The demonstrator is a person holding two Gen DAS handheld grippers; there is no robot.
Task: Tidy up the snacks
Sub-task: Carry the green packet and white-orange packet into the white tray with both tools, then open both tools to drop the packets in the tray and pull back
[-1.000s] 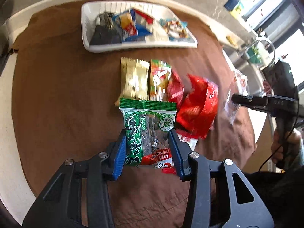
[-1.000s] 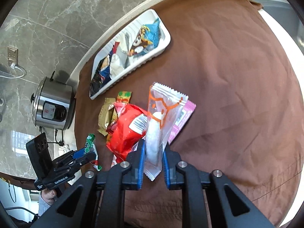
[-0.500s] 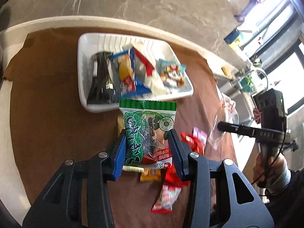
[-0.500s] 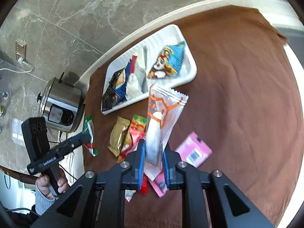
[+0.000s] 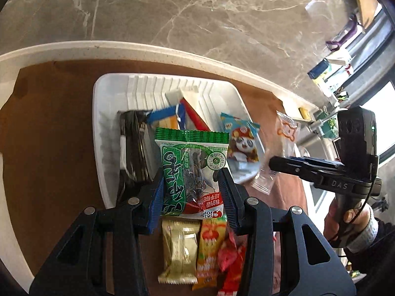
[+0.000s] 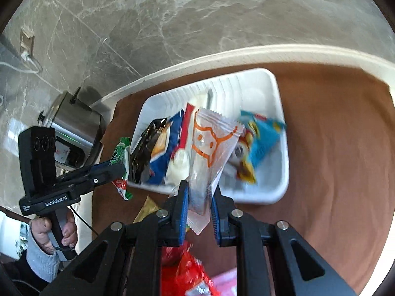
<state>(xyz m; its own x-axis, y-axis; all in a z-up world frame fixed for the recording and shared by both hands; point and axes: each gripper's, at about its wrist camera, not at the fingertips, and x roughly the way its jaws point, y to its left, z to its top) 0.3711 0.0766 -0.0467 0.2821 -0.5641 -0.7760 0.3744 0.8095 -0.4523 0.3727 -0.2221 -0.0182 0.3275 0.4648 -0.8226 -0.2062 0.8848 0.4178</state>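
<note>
Packets in both grips: left gripper (image 5: pixel 191 192) pinches the green seed packet (image 5: pixel 191 170) low by its sides, right gripper (image 6: pixel 198 206) clamps the clear pastry wrapper (image 6: pixel 209 148) near its tail. Light, crinkly, slippery film; white tray (image 5: pixel 108 148) lies just ahead, beneath them.

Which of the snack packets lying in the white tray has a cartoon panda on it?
The light blue packet at the tray's right end; the others there are black, dark blue and red.
</note>
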